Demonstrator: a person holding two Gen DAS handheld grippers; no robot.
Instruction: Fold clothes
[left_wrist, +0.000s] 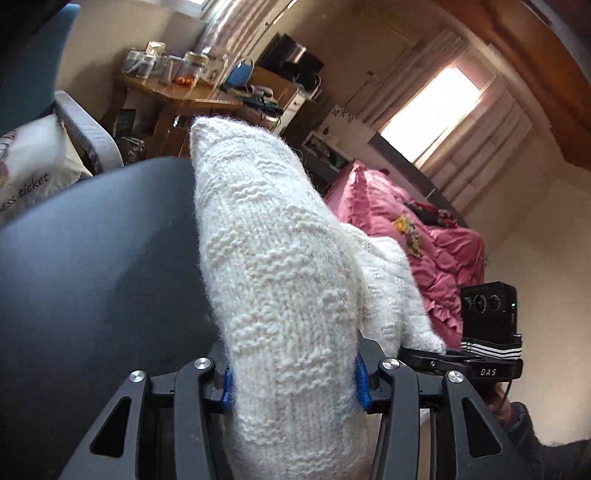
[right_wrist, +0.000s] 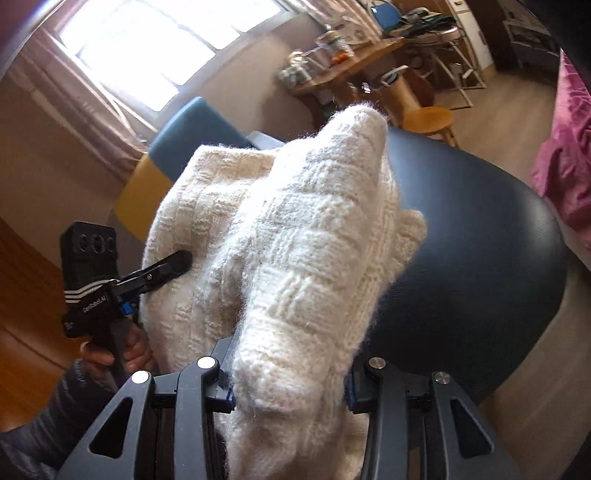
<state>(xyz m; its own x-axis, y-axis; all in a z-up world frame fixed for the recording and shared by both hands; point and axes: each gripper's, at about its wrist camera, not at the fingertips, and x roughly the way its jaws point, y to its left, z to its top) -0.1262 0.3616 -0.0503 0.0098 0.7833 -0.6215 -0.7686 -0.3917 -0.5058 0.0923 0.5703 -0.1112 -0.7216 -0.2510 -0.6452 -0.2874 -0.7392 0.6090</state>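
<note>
A cream knitted sweater (left_wrist: 280, 280) hangs bunched over the round dark table (left_wrist: 92, 277). My left gripper (left_wrist: 293, 384) is shut on a thick fold of the sweater, which hides its fingertips. My right gripper (right_wrist: 290, 387) is shut on another fold of the same sweater (right_wrist: 295, 240), fingertips also hidden by wool. The left gripper also shows in the right wrist view (right_wrist: 173, 264), its fingers pressed into the sweater's left side. The right gripper shows in the left wrist view (left_wrist: 436, 354) at the sweater's right edge.
The dark table (right_wrist: 480, 258) lies under and right of the sweater. A pink bed (left_wrist: 424, 236) stands to the right. A blue and yellow chair (right_wrist: 177, 147) and a cluttered wooden desk (left_wrist: 173, 92) are behind. A grey armchair with a cushion (left_wrist: 33, 162) stands at left.
</note>
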